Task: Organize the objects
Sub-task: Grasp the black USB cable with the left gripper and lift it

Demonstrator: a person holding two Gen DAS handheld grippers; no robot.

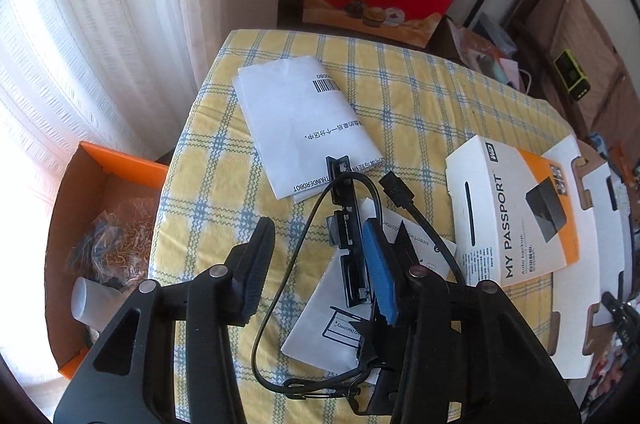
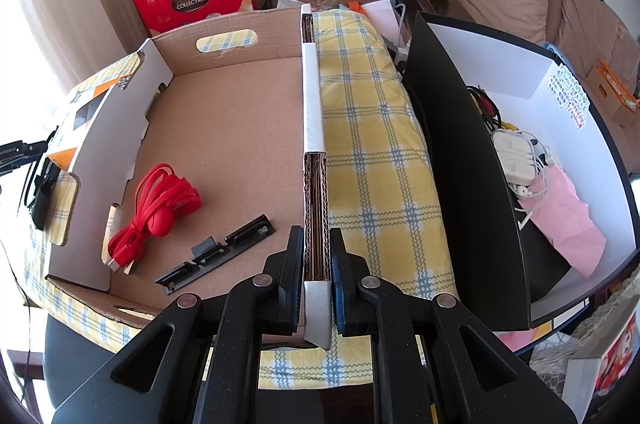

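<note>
- Our right gripper is clamped on the right wall of the cardboard box, jaws nearly closed w/ only the wall's thickness between them.
- Our left gripper is wide open, holding nothing; it hangs over the black cable and black bracket near the tabletop's front edge.
- Bracket's long axis runs straight away from us, lying just inside the blue-padded finger; the cable loops across the gap. Left hand is clearly nearer.
- Box sits to the right, past the hard-drive carton; it already holds a red cable and another bracket.
- Open room: box floor mostly bare at its back; papers crowd the pick spot.
</note>
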